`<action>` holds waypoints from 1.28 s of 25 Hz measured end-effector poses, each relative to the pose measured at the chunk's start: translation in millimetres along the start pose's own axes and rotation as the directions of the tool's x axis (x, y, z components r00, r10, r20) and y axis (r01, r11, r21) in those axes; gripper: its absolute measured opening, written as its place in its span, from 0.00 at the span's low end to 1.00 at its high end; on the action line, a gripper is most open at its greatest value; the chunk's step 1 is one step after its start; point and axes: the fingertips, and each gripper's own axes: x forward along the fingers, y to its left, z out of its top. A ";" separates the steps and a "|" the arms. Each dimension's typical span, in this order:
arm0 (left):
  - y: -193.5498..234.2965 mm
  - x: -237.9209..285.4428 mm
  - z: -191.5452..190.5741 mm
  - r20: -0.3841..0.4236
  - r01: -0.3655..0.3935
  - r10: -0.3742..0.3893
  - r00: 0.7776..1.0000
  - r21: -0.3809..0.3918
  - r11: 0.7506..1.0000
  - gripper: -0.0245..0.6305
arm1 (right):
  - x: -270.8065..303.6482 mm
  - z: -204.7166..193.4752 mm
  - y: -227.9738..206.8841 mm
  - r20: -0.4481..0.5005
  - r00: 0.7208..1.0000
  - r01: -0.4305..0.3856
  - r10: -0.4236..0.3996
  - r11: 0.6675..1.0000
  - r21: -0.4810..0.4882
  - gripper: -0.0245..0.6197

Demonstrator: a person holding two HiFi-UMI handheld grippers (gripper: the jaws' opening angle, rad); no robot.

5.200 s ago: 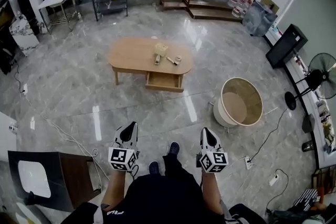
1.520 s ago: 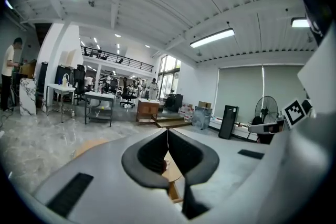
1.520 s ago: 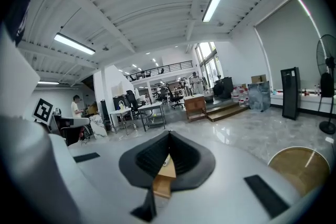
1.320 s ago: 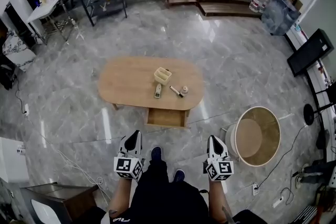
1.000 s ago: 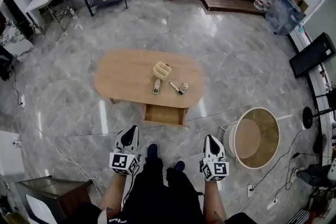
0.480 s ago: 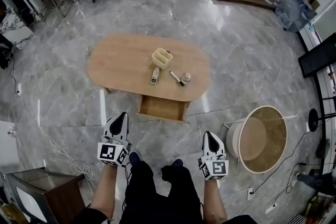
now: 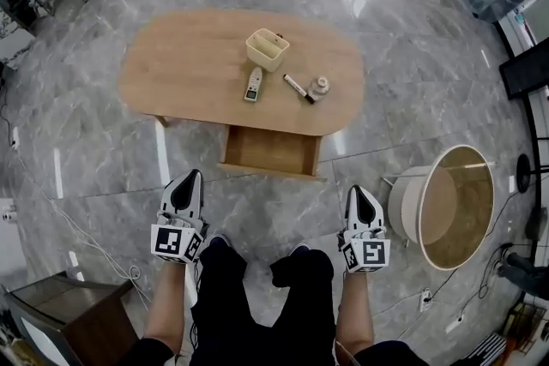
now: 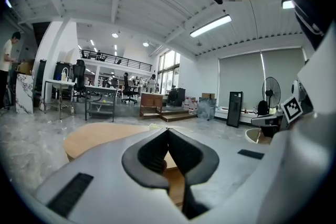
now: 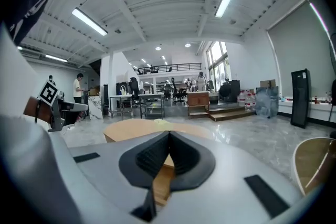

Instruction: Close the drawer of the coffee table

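Both grippers lowered closer to coffee table, drawer still open, left gripper and right gripper pressed together, empty

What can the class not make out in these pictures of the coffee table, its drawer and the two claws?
- Rear of the drawer: head view, hidden under the top of the coffee table.
- Front of the drawer: both gripper views, mostly covered by the shut left claw and right claw.
- Contents of the cream bin: head view, too small.
- The table's far legs: head view, hidden beneath the top.
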 end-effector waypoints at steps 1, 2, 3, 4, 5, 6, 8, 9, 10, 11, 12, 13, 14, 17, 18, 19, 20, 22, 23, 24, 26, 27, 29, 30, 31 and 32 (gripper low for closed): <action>4.0 2.6 -13.6 -0.001 -0.001 0.001 1.000 0.003 1.000 0.08 | 4.3 -10.7 -0.1 0.002 1.000 0.003 -0.003 1.000 -0.001 0.08; 7.5 4.9 -27.2 -0.004 0.000 0.000 1.000 0.007 1.000 0.08 | 8.3 -21.3 0.0 0.003 1.000 0.003 -0.003 1.000 -0.001 0.08; 11.1 7.1 -40.7 -0.006 0.001 -0.001 1.000 0.011 1.000 0.08 | 12.5 -32.0 0.2 0.005 1.000 0.000 0.000 1.000 -0.002 0.08; 15.0 9.5 -53.7 -0.006 0.002 -0.002 1.000 0.015 1.000 0.08 | 17.1 -42.9 0.6 0.008 1.000 -0.005 0.005 1.000 -0.006 0.08; 19.2 12.0 -66.5 -0.005 0.002 -0.002 1.000 0.016 1.000 0.08 | 22.2 -54.3 1.3 0.011 1.000 -0.013 0.013 1.000 -0.012 0.08; 23.7 14.5 -79.3 -0.002 0.001 -0.001 1.000 0.016 1.000 0.08 | 27.2 -66.5 1.7 0.013 1.000 -0.021 0.021 1.000 -0.016 0.08; 32.1 19.8 -106.1 0.003 -0.001 0.001 1.000 0.013 1.000 0.08 | 36.0 -93.3 1.3 0.015 0.999 -0.031 0.031 0.999 -0.019 0.08; 35.6 23.0 -119.5 0.006 0.000 0.000 1.000 0.011 1.000 0.08 | 39.5 -107.0 0.2 0.016 0.999 -0.034 0.034 0.999 -0.020 0.08; 38.6 26.4 -132.3 0.012 0.002 -0.003 1.000 0.011 1.000 0.08 | 43.0 -120.2 -1.1 0.019 0.999 -0.037 0.038 0.999 -0.021 0.08; 41.2 29.6 -143.8 0.020 0.005 -0.006 1.000 0.015 1.000 0.08 | 47.0 -132.6 -2.4 0.025 0.999 -0.043 0.044 0.999 -0.025 0.08; 44.0 32.3 -154.2 0.031 0.008 -0.008 0.999 0.022 1.000 0.08 | 51.9 -144.0 -3.1 0.031 0.998 -0.052 0.053 0.998 -0.031 0.08; 47.5 34.5 -163.9 0.040 0.009 -0.010 0.999 0.032 0.999 0.08 | 57.6 -154.5 -3.0 0.039 0.997 -0.063 0.064 0.997 -0.038 0.08; 51.7 36.8 -173.1 0.048 0.009 -0.011 0.999 0.042 0.999 0.08 | 63.8 -164.5 -2.5 0.046 0.996 -0.076 0.078 0.996 -0.040 0.08; 58.1 47.4 -203.2 0.064 0.024 -0.027 0.998 0.053 0.998 0.08 | 69.7 -193.6 -9.4 0.052 0.994 -0.092 0.092 0.996 -0.021 0.08; 55.2 52.0 -214.8 0.065 0.043 -0.046 0.997 0.051 0.998 0.08 | 63.1 -202.8 -15.4 0.044 0.996 -0.078 0.079 0.997 -0.022 0.08; 51.3 55.7 -225.9 0.064 0.064 -0.067 0.996 0.052 0.997 0.08 | 55.2 -211.3 -20.9 0.036 0.997 -0.064 0.065 0.998 -0.029 0.08; 48.8 57.5 -235.6 0.064 0.081 -0.085 0.994 0.058 0.995 0.08 | 49.4 -219.8 -24.2 0.032 0.998 -0.056 0.058 0.998 -0.038 0.08; 52.1 54.7 -250.4 0.069 0.089 -0.095 0.993 0.078 0.993 0.08 | 48.1 -239.7 -24.7 0.032 0.997 -0.066 0.067 0.997 -0.046 0.08; 56.7 51.4 -255.7 0.075 0.082 -0.088 0.993 0.085 0.993 0.08 | 50.6 -250.0 -23.6 0.033 0.996 -0.075 0.077 0.996 -0.051 0.08; 61.4 48.4 -260.1 0.081 0.073 -0.080 0.993 0.088 0.993 0.08 | 52.7 -258.6 -22.5 0.033 0.996 -0.079 0.081 0.995 -0.054 0.08; 65.9 45.5 -268.7 0.086 0.064 -0.072 0.994 0.084 0.994 0.08 | 50.0 -269.4 -23.2 0.031 0.997 -0.063 0.065 0.997 -0.045 0.08; 64.9 45.2 -273.3 0.084 0.068 -0.074 0.994 0.080 0.994 0.08 | 45.8 -272.9 -25.2 0.028 0.998 -0.049 0.050 0.998 -0.036 0.08; 62.5 43.7 -279.3 0.080 0.075 -0.082 0.993 0.083 0.994 0.08 | 40.2 -277.7 -27.6 0.030 0.999 -0.039 0.039 0.999 -0.025 0.08; 62.9 41.9 -279.8 0.080 0.075 -0.082 0.993 0.089 0.993 0.08 | 39.6 -279.3 -26.9 0.034 0.998 -0.044 0.045 0.999 -0.022 0.08; 63.7 39.9 -279.6 0.079 0.075 -0.083 0.993 0.094 0.993 0.08 | 39.1 -280.3 -26.1 0.039 0.998 -0.049 0.049 0.999 -0.018 0.08; 63.8 38.5 -279.6 0.077 0.078 -0.086 0.993 0.096 0.992 0.08 | 37.7 -280.9 -26.2 0.045 0.998 -0.048 0.048 0.999 -0.010 0.08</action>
